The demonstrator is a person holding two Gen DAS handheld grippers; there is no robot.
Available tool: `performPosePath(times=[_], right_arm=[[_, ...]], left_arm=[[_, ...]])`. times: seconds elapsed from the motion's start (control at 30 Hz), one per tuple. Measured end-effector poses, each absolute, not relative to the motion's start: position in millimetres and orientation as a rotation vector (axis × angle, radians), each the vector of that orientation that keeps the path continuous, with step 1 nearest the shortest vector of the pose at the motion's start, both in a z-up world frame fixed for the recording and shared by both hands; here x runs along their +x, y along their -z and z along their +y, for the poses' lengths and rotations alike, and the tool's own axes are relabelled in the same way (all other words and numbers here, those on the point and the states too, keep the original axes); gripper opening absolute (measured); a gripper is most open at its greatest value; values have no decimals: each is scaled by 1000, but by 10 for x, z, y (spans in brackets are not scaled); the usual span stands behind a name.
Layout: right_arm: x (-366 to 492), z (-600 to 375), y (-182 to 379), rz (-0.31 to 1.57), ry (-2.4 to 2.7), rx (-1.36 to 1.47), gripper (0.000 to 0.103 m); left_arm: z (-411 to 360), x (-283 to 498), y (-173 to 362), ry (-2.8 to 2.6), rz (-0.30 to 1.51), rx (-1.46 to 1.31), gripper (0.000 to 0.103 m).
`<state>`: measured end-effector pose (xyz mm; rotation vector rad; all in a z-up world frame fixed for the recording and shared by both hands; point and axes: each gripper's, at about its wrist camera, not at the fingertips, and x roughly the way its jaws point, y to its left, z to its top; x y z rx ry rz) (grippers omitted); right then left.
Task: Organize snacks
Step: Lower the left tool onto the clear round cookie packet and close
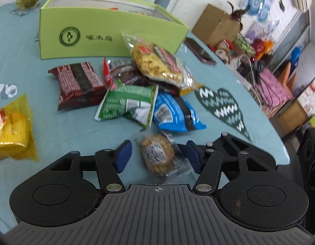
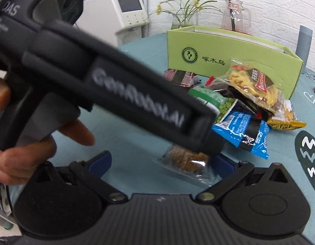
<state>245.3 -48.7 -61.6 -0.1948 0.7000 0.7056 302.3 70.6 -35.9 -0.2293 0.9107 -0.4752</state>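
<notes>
box (image 1: pixel 100 38): green cardboard, open top, stood at the back of the blue tablecloth (image 1: pixel 61 130). Only a sliver of something red and white is seen over the rim, so the contents can't really be told.
glass jug (image 2: pixel 235 19): behind the box in the right wrist view, a dark straw stuck in it, red tint at the bottom.
vase (image 2: pixel 183 20): clear glass, green stems and yellow flowers held in it, just beside the jug.
snack pile (image 1: pixel 149 89): heaped in front of the box, noodle packet on top, green and blue packets lower down, a dark red packet (image 1: pixel 77 83) laid apart to the left.
yellow packet (image 1: pixel 10 130): set well off on its own at the left edge.
cookie packet (image 1: pixel 157 155): clear wrapper, round brown cookie inside, laid flat on the cloth nearest the camera, apart from the pile. Long axis is pointed from the camera toward the pile, barcode label faced up.
left gripper (image 1: pixel 157 155): jaws part-way open either side of the cookie packet; the right pad looks to be on the wrapper edge, the left pad is clear of it.
right gripper (image 2: pixel 160 164): jaws spread wide, nothing held, the same cookie packet seen between the blue pads (image 2: pixel 101 161).
hand (image 2: pixel 24 159): wrapped around the left gripper's handle.
</notes>
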Motion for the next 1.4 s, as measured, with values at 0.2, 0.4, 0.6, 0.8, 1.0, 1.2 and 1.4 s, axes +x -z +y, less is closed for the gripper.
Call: performPosePath(times=[0.2,0.4,0.6,0.8,1.0,1.2,1.4], right_arm=[[2184,-466,617,683,-725,-254,102],[2054,-486,610,680,-711,-248,102],[1910,-545,642,664,-676,-225,102],[1912,-734,512,642,-673,-111,102],[1976,-821,395,627,-640,-84,102],[2256,-749,374,638,-629,-105,102],[2495,-645,524,685,-634,-98,66]], left_arm=[[631,2697,383,431,879,-167,44],[649,2588,389,400,869,-183,47],[669,2582,390,396,860,-196,65],[780,2462,291,353,787,-163,70],[1118,2528,281,353,787,-364,65],[1001,2711,304,386,813,-360,63],[768,3042,407,473,877,-288,42]])
